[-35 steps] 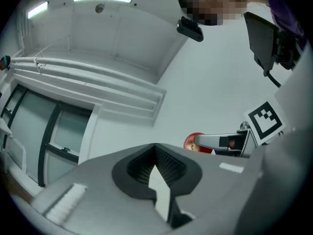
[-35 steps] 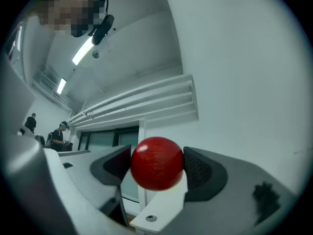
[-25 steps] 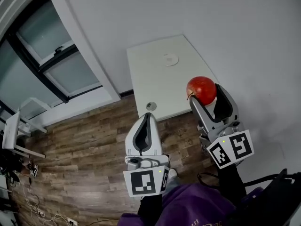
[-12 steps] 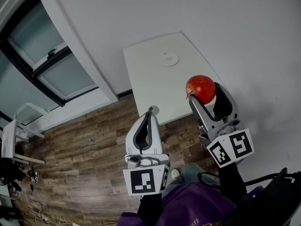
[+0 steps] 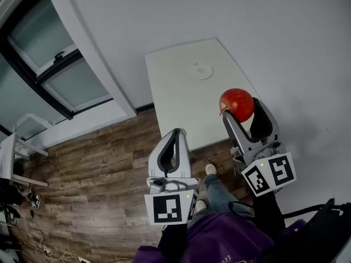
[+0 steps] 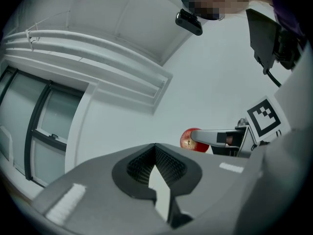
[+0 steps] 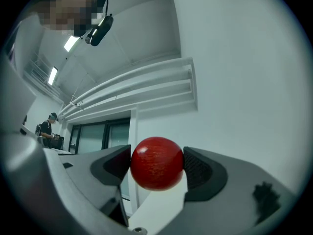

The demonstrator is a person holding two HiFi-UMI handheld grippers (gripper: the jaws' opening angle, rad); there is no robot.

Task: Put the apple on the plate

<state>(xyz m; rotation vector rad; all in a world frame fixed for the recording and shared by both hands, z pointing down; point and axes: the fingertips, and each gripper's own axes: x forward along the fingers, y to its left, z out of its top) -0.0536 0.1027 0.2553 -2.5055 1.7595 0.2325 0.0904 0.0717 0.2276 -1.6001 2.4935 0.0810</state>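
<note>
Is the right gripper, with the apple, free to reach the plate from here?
Probably yes: the right gripper grips the apple, and only bare table lies before the plate.

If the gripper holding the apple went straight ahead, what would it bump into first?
Probably the white wall beyond the table. The right gripper, shut on the apple, seems aimed over the tabletop, though depth is hard to judge.

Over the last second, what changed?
The person stepped toward the table: a shoe now shows just short of its near edge, which sits lower in the head view. Nothing was grabbed or released. Unchanged: the right tongs are still shut on the apple, the left tongs are shut and empty, and the plate is bare.
</note>
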